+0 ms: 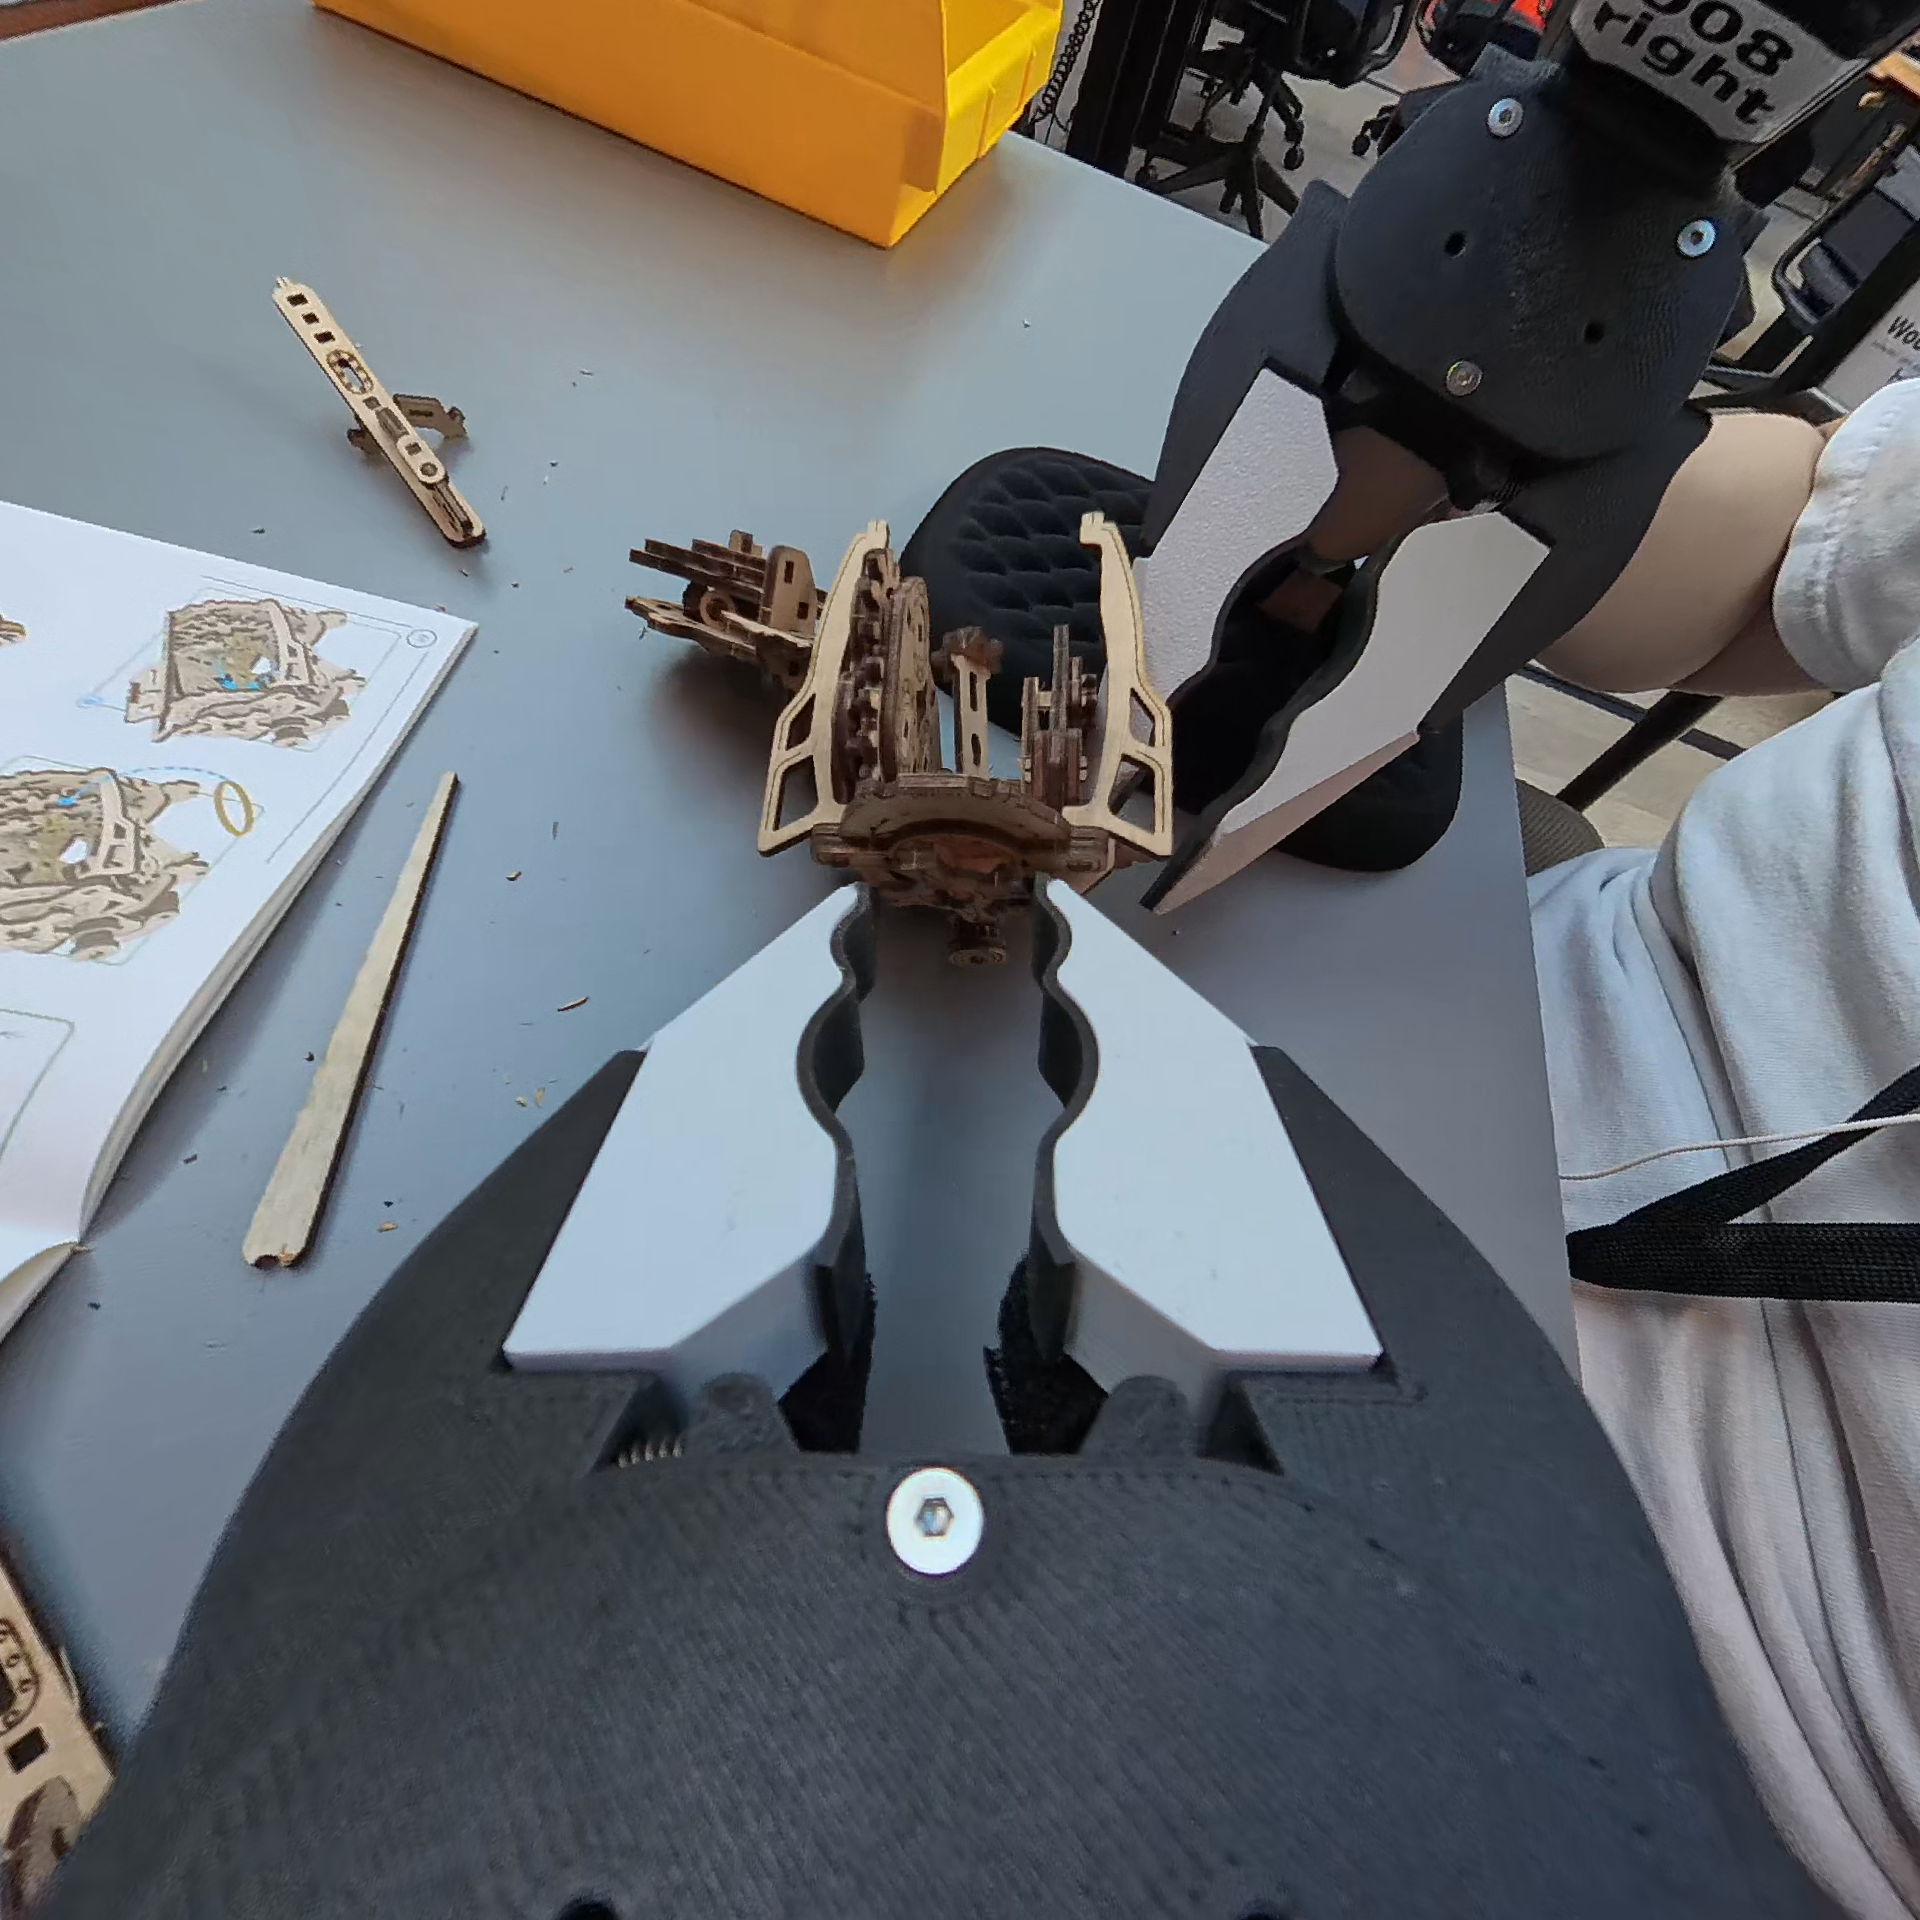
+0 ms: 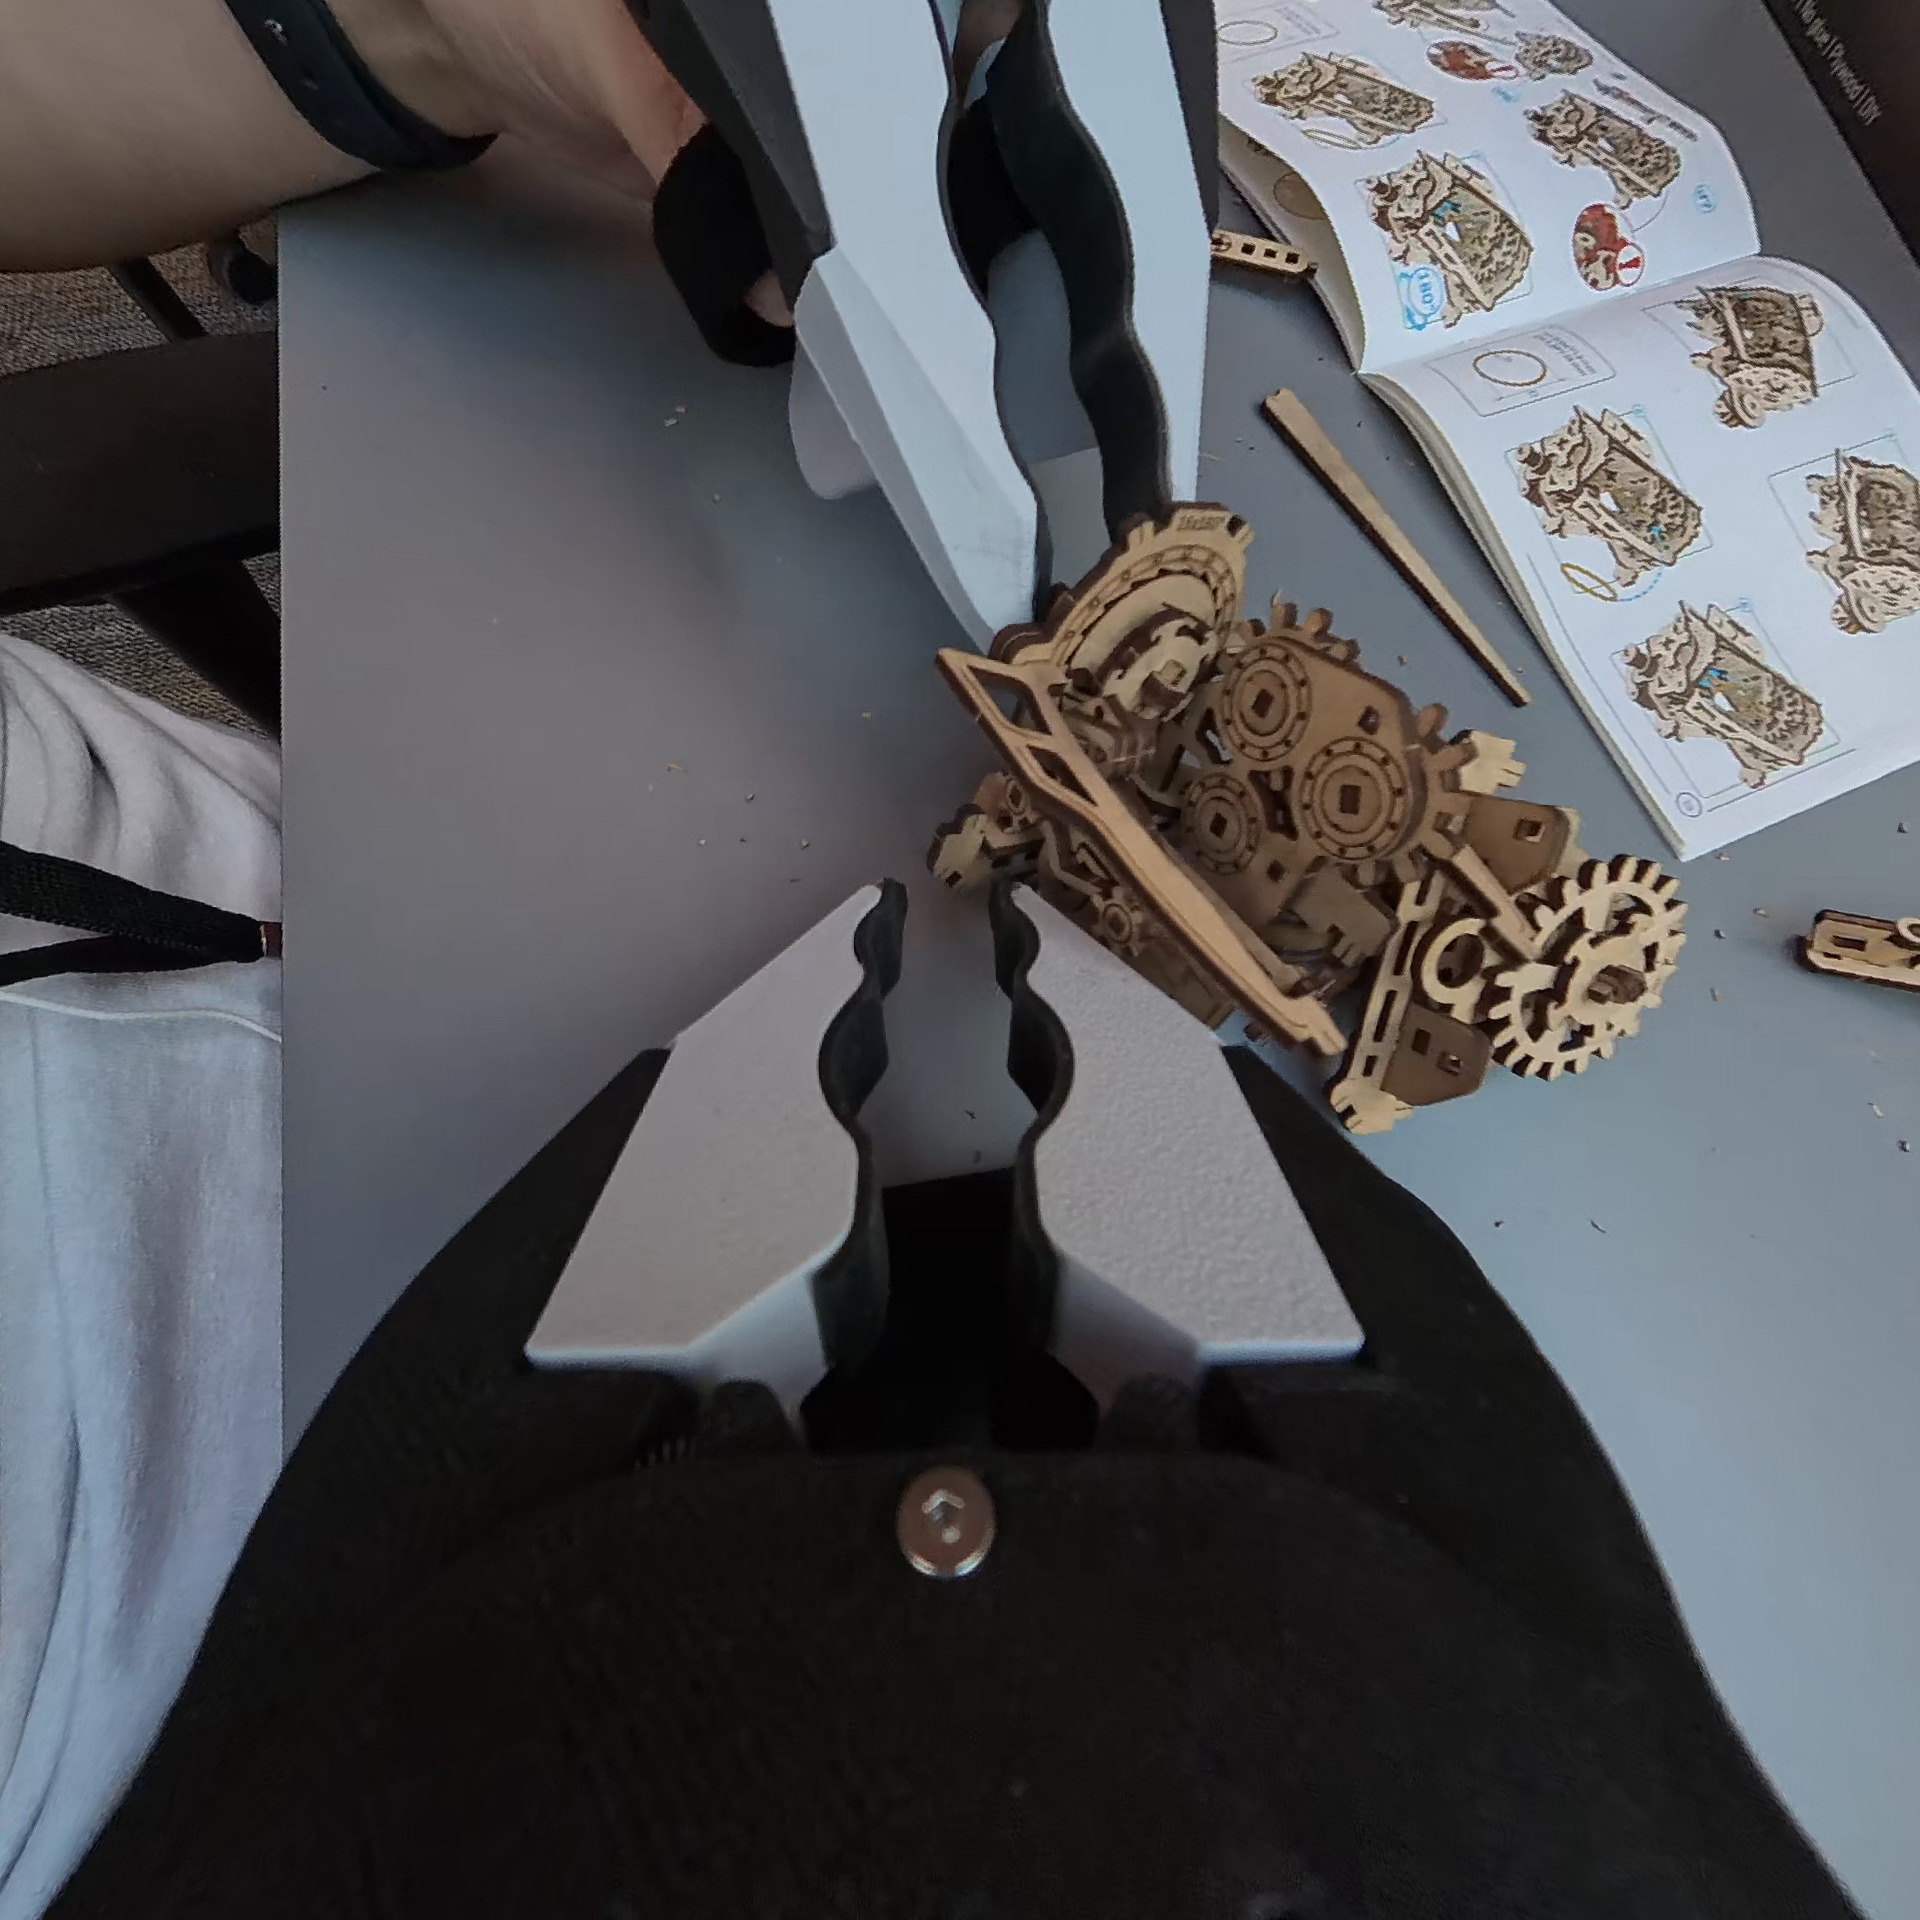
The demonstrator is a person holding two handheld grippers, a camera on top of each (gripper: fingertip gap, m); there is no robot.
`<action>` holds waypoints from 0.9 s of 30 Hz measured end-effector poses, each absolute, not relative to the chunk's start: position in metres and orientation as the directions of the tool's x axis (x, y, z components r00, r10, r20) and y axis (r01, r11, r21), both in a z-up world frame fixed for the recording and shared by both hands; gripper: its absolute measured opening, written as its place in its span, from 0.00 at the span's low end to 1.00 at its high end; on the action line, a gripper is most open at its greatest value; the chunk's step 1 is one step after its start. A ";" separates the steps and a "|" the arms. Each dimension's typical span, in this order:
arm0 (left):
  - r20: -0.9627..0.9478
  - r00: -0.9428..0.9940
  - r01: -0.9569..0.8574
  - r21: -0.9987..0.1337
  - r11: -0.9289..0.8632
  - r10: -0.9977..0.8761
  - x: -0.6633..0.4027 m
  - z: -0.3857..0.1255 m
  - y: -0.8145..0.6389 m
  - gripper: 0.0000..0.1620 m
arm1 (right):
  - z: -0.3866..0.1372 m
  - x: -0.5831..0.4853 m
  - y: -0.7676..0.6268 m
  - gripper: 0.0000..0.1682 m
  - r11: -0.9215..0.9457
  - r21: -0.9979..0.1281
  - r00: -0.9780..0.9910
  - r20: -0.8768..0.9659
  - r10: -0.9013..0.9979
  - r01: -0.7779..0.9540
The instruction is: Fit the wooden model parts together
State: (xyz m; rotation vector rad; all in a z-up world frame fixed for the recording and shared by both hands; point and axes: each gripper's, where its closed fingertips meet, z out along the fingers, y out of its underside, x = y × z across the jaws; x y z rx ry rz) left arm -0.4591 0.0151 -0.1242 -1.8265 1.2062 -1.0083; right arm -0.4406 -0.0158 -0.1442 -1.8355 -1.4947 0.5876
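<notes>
The wooden model (image 1: 966, 727), a frame with gears between two curved side plates, is held at its round gear end between my left gripper's (image 1: 951, 899) fingertips. In the right wrist view the left gripper (image 2: 1091, 561) pinches the model's (image 2: 1247, 748) dial end and holds it tilted. My right gripper (image 2: 945, 909) is narrowly open and empty, with its right fingertip (image 2: 1023, 935) beside the model's lower side plate. In the left wrist view the right gripper (image 1: 1184, 821) comes down from the upper right against that plate. A second wooden sub-assembly with a cog (image 2: 1507, 987) lies against the model.
An open instruction booklet (image 1: 208, 727) lies left, with a pointed wooden stick (image 1: 343, 1039) beside it and a slotted wooden strip (image 1: 374, 405) behind. A yellow bin (image 1: 727, 83) stands at the back. The table edge (image 1: 1507, 935) is close on the right, by a person in white and a black chair (image 1: 1029, 540). Spacing between my two grippers at the tips: around 5 cm.
</notes>
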 end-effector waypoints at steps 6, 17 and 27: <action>0.132 0.280 -0.442 -0.861 -0.250 -0.951 -0.474 -0.131 0.012 0.16 | -0.136 -0.443 -0.016 0.11 -0.056 -0.773 0.217 0.107 0.970 0.632; 0.016 0.389 -0.448 -0.870 -0.204 -0.921 -0.516 -0.123 0.017 0.16 | -0.118 -0.445 -0.008 0.13 -0.005 -0.814 0.175 0.119 0.977 0.581; -0.267 0.394 -0.656 -0.752 -0.066 -0.880 -0.559 -0.122 0.030 0.16 | -0.118 -0.445 0.017 0.13 -0.025 -0.823 0.148 0.072 0.986 0.567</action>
